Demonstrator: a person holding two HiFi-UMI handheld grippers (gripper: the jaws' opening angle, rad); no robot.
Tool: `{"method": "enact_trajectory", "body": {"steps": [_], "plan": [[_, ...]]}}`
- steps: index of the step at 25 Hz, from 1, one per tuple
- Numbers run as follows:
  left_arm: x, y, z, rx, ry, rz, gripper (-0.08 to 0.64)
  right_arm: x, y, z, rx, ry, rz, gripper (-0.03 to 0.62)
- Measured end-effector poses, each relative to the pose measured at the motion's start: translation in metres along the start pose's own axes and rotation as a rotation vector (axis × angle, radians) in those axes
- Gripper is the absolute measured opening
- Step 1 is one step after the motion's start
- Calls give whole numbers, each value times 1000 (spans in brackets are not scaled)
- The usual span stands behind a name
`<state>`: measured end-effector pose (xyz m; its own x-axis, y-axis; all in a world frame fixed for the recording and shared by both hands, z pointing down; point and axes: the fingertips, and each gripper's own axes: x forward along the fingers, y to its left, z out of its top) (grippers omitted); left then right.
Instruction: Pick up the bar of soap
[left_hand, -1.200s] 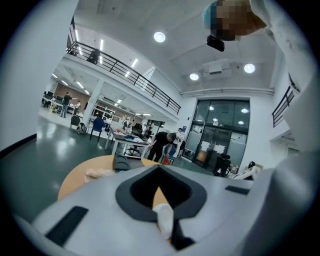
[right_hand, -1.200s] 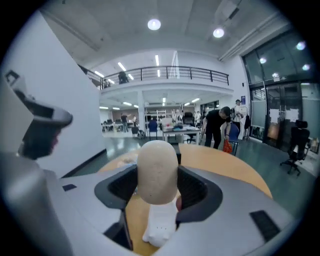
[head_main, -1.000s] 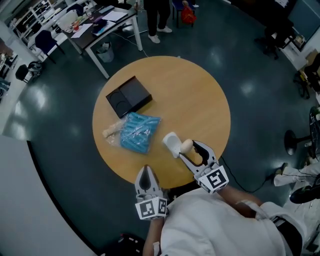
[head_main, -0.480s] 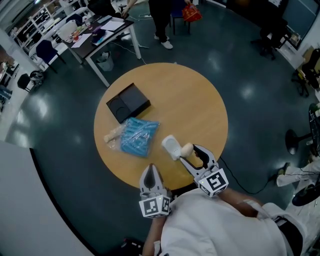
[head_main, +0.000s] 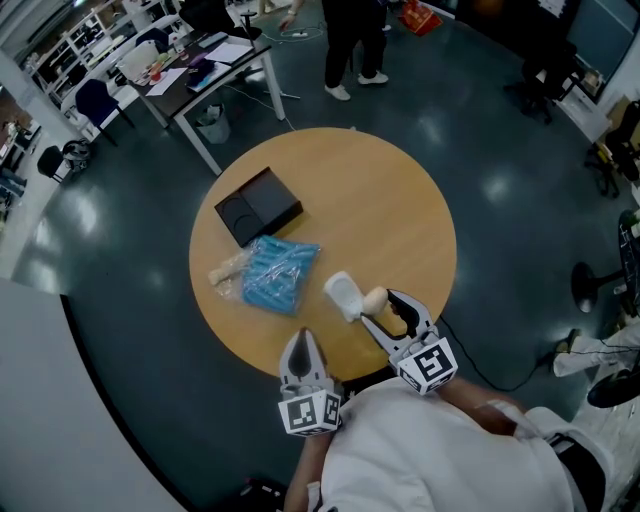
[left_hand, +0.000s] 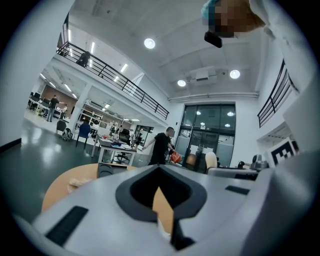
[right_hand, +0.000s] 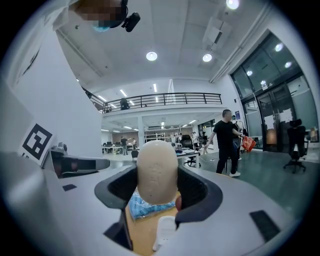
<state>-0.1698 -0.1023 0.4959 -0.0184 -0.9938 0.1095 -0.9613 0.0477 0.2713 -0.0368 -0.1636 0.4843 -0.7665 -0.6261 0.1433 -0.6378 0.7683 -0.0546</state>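
The bar of soap (head_main: 373, 296) is a beige oval, held just above the near right part of the round wooden table (head_main: 380, 190). My right gripper (head_main: 377, 303) is shut on it. In the right gripper view the soap (right_hand: 156, 172) stands on end between the dark jaws of the right gripper (right_hand: 156, 187). A white soap dish or wrapper (head_main: 343, 292) lies just beyond it on the table, and shows below the soap as a white piece (right_hand: 163, 232). My left gripper (head_main: 300, 350) hangs at the table's near edge, shut and empty.
A blue plastic bag (head_main: 277, 272) lies left of the white piece, with a crumpled pale packet (head_main: 225, 270) beside it. A black box (head_main: 257, 206) sits further back left. A desk (head_main: 205, 60) and a walking person (head_main: 355, 40) are beyond the table.
The left gripper drifted slightly right at first, then stayed. The right gripper and soap have held still. The person in the background walked to the right.
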Motion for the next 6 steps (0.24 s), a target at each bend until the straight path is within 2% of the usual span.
{"method": "enact_trajectory", "body": {"steps": [6], "plan": [[-1,-2,3,0,-3,3,5,-3,0,3,-3,-1,1,259]]}}
